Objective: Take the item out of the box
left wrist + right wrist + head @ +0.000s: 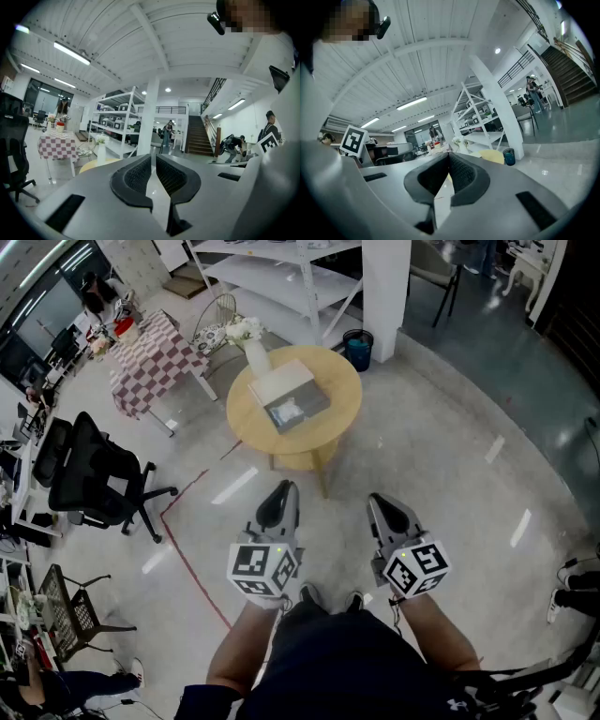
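Closest to the person, the left gripper [278, 498] and the right gripper [386, 507] are held side by side, low in front of the body, above the bare floor. In each gripper view the two jaws are pressed together and nothing is between them, so both tongs are empty.

Further ahead stands a round yellow table [246, 432], well apart from both grippers. On it lies the box [289, 395], near the middle. From this distance I cannot tell whether it is open or what is inside. Just behind the box is a white vase with flowers [253, 348].

To my judgement the task is not started yet: the box is untouched, and approaching, opening and lifting the item out are all left to do.
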A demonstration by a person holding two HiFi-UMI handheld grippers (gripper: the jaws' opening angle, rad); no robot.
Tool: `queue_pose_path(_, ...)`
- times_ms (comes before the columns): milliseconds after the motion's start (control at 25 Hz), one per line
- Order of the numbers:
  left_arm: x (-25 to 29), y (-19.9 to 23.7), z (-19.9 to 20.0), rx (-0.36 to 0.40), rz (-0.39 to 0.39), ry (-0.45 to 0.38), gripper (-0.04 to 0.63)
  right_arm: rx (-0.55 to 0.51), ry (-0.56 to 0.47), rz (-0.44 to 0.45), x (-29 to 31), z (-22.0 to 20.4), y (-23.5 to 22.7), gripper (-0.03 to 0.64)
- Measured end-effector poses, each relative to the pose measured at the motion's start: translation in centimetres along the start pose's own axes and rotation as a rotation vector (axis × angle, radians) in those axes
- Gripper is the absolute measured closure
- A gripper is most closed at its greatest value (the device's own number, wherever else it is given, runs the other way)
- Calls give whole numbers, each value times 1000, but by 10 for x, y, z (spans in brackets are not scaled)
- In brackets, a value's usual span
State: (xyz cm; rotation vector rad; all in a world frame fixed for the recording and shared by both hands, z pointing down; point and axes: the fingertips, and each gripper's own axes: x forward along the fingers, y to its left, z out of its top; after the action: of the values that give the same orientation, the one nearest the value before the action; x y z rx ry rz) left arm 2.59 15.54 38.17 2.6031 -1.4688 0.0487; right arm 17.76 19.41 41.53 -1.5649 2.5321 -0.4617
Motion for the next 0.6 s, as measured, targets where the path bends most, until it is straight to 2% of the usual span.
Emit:
queue_pose_path(400, -56, 44, 24, 5, 43, -68, 552, -75, -32, 18, 22, 15, 59, 605)
queue_pose_path(600, -67, 62, 33, -3, 33, -86, 552, -105, -35, 33, 36, 19, 84, 605)
